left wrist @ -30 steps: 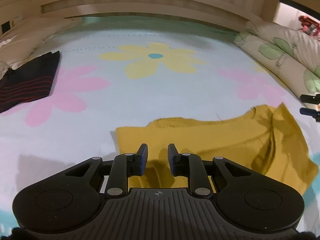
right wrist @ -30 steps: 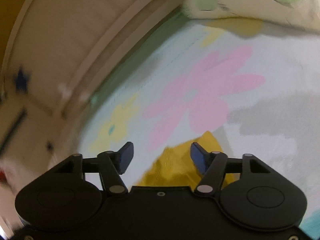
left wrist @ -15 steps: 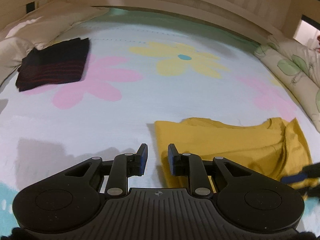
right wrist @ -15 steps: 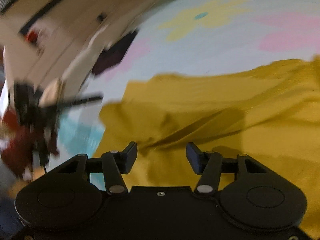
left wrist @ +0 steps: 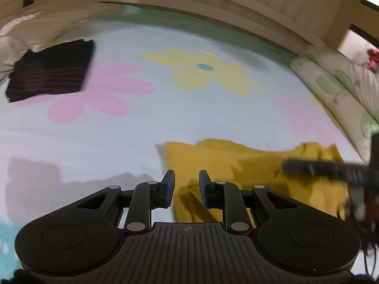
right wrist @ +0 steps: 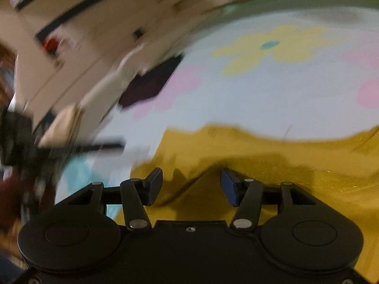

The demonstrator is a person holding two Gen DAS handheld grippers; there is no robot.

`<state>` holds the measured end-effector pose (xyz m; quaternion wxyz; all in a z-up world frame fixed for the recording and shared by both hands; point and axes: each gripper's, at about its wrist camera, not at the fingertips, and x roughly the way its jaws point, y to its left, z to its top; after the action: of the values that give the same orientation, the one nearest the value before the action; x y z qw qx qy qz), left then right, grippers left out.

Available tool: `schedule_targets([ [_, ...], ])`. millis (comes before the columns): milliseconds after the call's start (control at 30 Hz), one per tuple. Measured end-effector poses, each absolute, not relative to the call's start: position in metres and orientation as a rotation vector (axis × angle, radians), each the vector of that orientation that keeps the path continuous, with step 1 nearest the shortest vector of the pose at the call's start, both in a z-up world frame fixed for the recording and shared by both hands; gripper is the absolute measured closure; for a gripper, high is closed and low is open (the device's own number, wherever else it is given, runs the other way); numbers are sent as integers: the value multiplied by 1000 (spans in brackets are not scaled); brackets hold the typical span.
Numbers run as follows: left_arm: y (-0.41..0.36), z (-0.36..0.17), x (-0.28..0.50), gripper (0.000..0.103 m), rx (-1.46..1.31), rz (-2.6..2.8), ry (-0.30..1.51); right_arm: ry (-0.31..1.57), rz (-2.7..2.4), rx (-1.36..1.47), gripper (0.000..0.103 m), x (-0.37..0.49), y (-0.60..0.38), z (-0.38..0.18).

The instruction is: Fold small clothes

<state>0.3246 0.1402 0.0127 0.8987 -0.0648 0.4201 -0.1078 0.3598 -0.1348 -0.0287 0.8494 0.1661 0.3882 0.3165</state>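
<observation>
The right tool (right wrist: pixel 191 187), open and empty, has swung across over the rumpled mustard-yellow knit garment (left wrist: pixel 248 165) while the left tool (left wrist: pixel 186 188), narrowly open, waits at its left edge, so the fold is about to begin.

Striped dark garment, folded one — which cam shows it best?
Left wrist view: the striped dark garment lies folded at upper left on the floral sheet, red stripes readable. The right wrist view shows only a blurred dark patch, no stripes visible.
</observation>
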Motion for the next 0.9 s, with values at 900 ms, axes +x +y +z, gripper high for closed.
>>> schedule_targets([
  [900,62,-33,330,82,80,-612,984,704,293,520,41,339,-286,3],
])
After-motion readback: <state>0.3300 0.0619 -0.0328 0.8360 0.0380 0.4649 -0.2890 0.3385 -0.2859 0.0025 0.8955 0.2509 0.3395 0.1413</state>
